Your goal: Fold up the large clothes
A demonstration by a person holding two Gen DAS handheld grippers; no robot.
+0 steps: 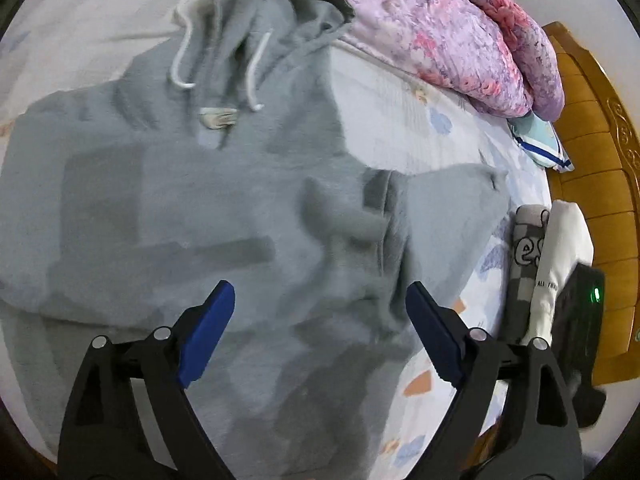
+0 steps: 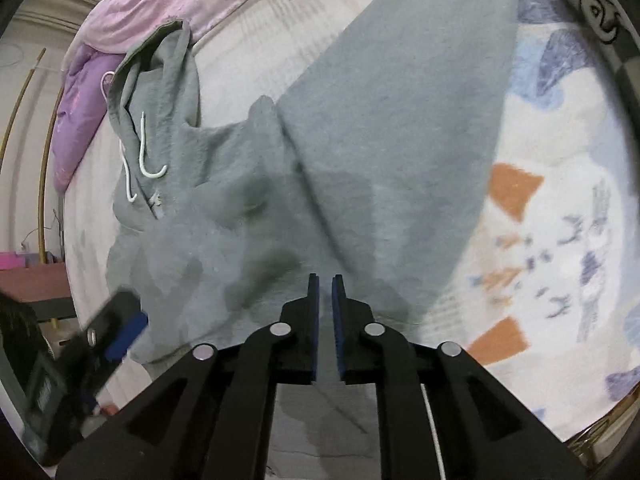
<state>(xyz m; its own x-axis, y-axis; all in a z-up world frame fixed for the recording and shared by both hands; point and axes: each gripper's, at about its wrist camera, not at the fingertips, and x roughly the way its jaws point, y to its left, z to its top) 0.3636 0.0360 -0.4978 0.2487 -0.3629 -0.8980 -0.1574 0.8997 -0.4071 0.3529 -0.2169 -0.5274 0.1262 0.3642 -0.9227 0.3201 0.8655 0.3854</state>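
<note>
Hoodie, grey, lies spread face up on the bed, filling most of the left wrist view; its hood points to 12 o'clock, and one sleeve is folded out toward 3 o'clock. Under it the sheet is white with blue and orange patches. A pink and purple quilt is bunched at 1 o'clock, touching the hood. Wooden bed frame curves along 3 o'clock, with rolled cloths lying against it at 4 o'clock, just beside the sleeve end. Left gripper hovers above the lower body of the hoodie, its blue fingers spread wide with nothing between them. Right gripper sits low over the sleeve at 6 o'clock, its fingers almost together with a thin gap; whether cloth is pinched there I cannot tell. Two white drawstrings hang from the hood at 11 o'clock, above a small chest logo
</note>
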